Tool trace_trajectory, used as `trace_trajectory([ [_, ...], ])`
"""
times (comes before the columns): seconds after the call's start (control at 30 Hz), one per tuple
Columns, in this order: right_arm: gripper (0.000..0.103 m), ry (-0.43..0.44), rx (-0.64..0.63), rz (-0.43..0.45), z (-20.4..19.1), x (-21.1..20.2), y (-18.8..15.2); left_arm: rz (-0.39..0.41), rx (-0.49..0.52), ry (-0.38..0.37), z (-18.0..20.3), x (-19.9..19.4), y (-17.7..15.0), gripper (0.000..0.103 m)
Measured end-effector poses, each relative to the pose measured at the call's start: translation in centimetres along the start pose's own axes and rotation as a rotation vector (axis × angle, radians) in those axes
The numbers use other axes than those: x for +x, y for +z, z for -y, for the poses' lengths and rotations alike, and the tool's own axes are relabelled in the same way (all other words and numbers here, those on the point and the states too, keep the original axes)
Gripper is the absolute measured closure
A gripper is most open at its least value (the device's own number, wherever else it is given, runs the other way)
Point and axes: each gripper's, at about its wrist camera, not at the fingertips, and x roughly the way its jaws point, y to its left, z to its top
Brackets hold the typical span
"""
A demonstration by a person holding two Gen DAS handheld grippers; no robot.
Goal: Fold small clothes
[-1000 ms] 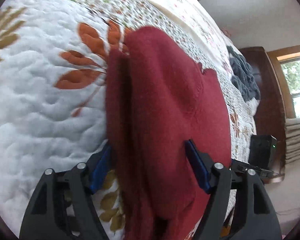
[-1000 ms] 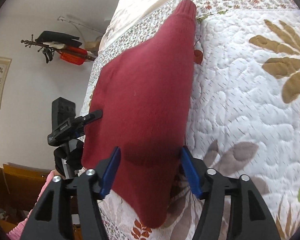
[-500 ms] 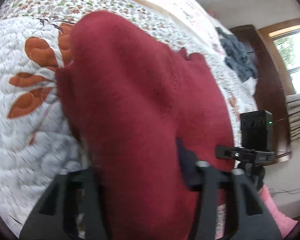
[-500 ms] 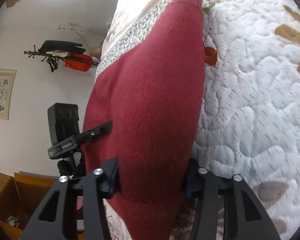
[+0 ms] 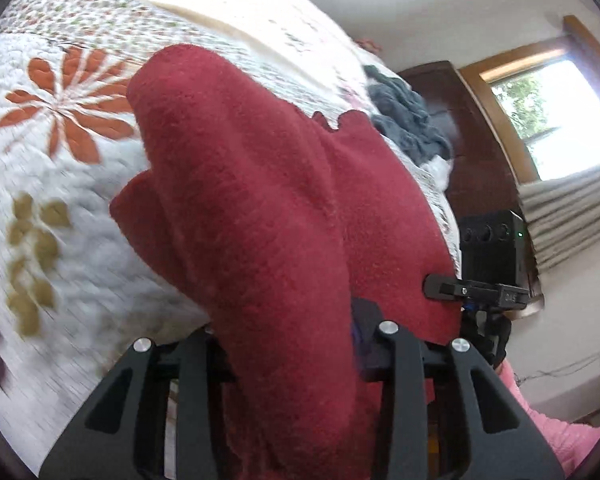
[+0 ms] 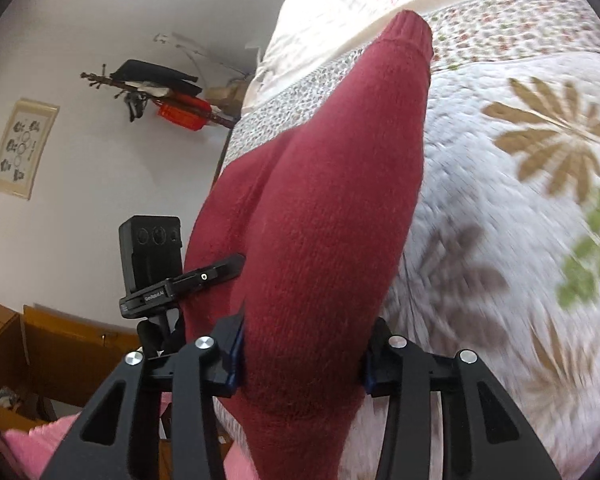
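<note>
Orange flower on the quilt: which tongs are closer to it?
Left. The orange flower lies ahead-left of the left tongs; the right tongs sit beyond the red sweater, on its opposite side.

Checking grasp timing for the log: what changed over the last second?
Both hand-held grippers closed in on the red sweater: the left and right had wide jaws a second ago and now pinch the fabric. The red sweater is lifted and bunched, its cuff carried further over the quilt. The grey garment stayed put.
</note>
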Motion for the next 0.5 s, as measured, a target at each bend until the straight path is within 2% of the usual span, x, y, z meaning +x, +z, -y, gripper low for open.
trace_trajectory([
  [0.1, 0.06, -0.012, -0.007, 0.004, 0.4, -2.7, -2.6, -0.003, 0.05, 0.003, 3.2, 1.2, -2.5, 0.069],
  [0.23, 0.06, -0.025, 0.008, 0.012, 2.1, -5.0, -6.3, -0.02, 0.068, 0.002, 5.1, 3.3, -5.8, 0.069],
  [0.33, 0.06, -0.046, 0.045, 0.004, 4.3, -4.9, -8.4, -0.051, 0.047, 0.005, 4.7, 5.4, -8.2, 0.068],
  [0.47, 0.058, -0.125, 0.099, -0.042, 8.0, -2.4, -10.7, -0.13, 0.019, 0.073, 1.8, 9.3, -10.5, 0.065],
  [0.5, 0.058, -0.145, 0.095, -0.051, 8.7, -1.8, -11.2, -0.133, 0.01, 0.083, 1.1, 9.8, -10.7, 0.062],
])
